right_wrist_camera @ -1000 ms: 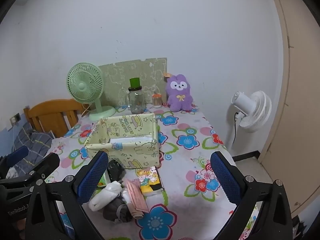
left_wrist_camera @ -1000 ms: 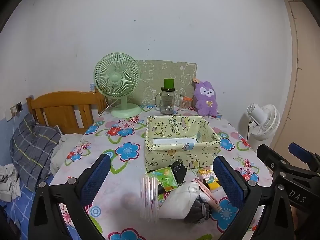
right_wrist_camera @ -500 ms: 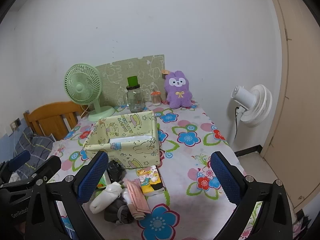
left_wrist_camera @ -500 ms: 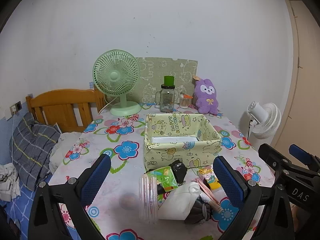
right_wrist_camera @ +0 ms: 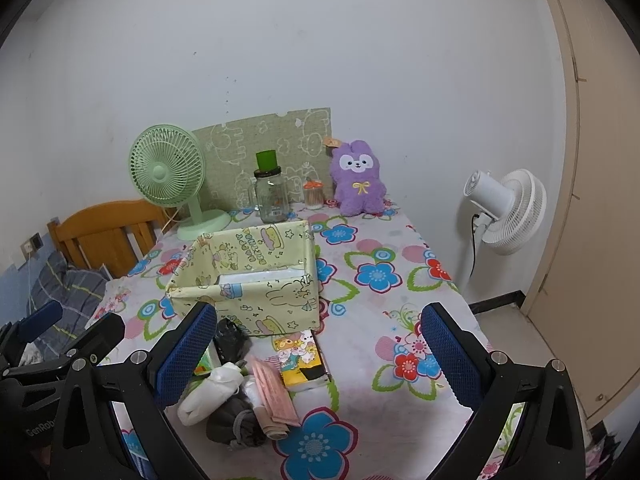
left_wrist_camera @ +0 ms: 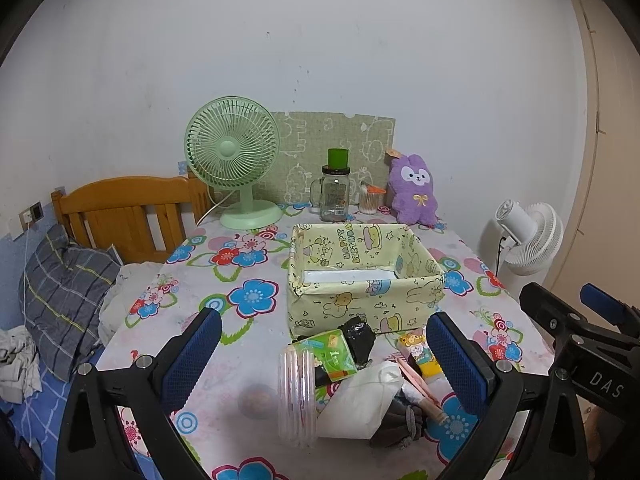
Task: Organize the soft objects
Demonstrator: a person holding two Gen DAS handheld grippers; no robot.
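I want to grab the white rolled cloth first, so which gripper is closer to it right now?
Left, though only slightly. The white rolled cloth lies between the open left gripper's fingers, right of centre. In the right gripper's view it sits by the left finger, off to the side.

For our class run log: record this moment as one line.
left tongs: open, empty | right tongs: open, empty | soft pile: before yellow box, untouched

My left wrist camera looks forward from the table's near edge, slightly left of centre, angled down past the yellow fabric box (left_wrist_camera: 364, 276) toward the back wall. My right wrist camera sits further right, facing the same way. Both views share the box, the green desk fan (right_wrist_camera: 168, 176), the purple plush rabbit (left_wrist_camera: 414, 190) and the floral tablecloth (right_wrist_camera: 400, 280).
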